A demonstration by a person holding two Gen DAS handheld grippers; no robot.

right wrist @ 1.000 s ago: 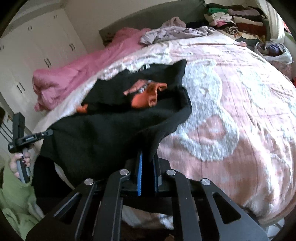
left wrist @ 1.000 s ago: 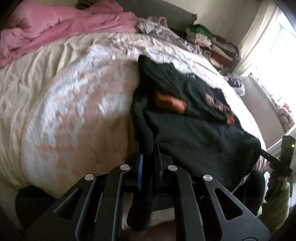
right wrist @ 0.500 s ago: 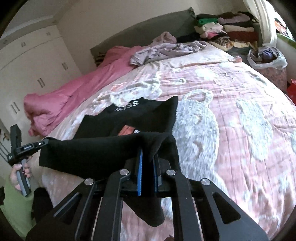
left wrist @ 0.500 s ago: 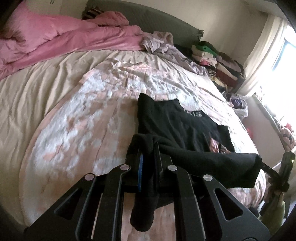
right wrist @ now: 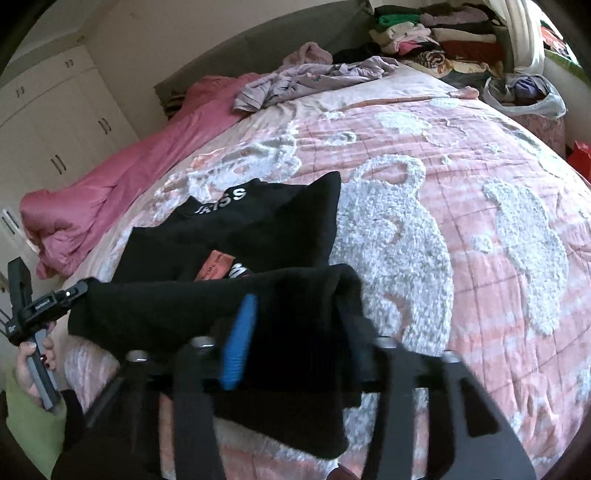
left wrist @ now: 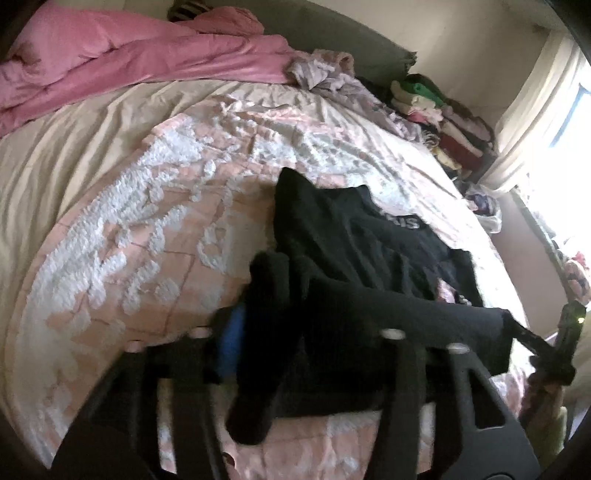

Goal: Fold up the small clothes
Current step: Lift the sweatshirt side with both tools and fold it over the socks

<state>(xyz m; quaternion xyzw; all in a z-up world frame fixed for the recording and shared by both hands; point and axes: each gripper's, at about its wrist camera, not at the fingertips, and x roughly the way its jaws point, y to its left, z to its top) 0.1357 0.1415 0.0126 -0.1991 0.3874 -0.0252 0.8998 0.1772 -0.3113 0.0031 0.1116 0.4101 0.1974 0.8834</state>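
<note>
Both claws are opening right now, and each one has black cloth between its fingers. Left claw (left wrist: 277, 332) sits at 6 o'clock in its own view, with a corner of the black shirt (left wrist: 351, 258) draped over it. One blue pad (left wrist: 231, 343) shows; the other finger is under the cloth, so I cannot tell if it touches. Right claw (right wrist: 295, 332) at 6 o'clock looks the same, with its blue pad (right wrist: 240, 339) bare on one side.

The shirt's near edge hangs in a line from one claw to the other. The rest lies flat on the pink and white blanket (right wrist: 461, 229), toward 12 o'clock, with white letters near the neck.

If the cloth sticks to a finger as the claws let go, the fold could pull crooked or slide off the bed edge.

Farther back are a pink duvet (left wrist: 129, 62) at 11 o'clock and a clothes pile (right wrist: 436, 33) at 1 o'clock. The claws look blurry.
</note>
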